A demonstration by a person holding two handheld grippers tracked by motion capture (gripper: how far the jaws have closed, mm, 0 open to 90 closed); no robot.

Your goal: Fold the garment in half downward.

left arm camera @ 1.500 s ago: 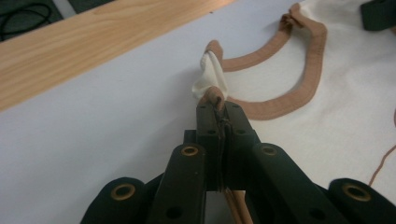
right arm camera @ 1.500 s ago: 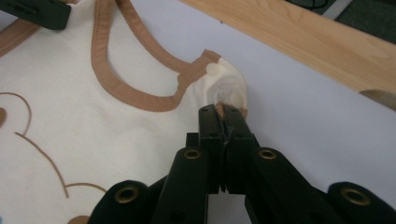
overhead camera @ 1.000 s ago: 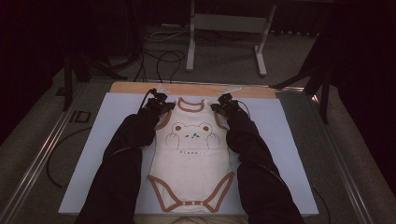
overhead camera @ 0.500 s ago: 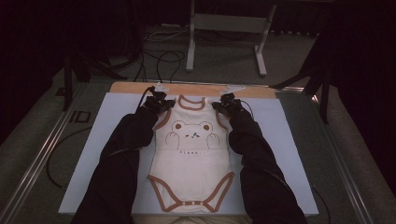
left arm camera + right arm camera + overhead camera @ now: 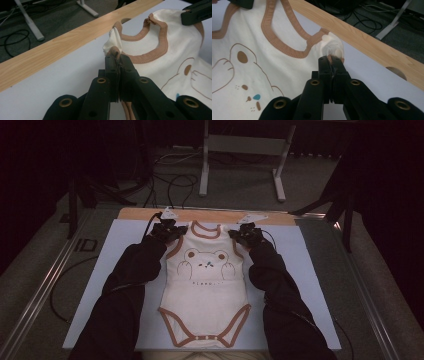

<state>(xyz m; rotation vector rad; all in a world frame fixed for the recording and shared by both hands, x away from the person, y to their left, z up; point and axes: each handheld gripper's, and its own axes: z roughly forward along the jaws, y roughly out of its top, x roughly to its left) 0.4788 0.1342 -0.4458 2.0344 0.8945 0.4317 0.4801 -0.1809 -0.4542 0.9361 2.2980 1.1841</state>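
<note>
Bare white mat [image 5: 120, 245] beside both sleeves; wooden edge [image 5: 210, 215] beyond.

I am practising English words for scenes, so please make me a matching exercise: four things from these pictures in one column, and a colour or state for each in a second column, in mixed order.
Things:
1. left gripper
2. bodysuit trim
3. table edge strip
4. bear's nose

Colour or state:
A. light wood
B. blue
C. shut on the bodysuit's shoulder
D. brown

Pairs: 1-C, 2-D, 3-A, 4-B
</note>
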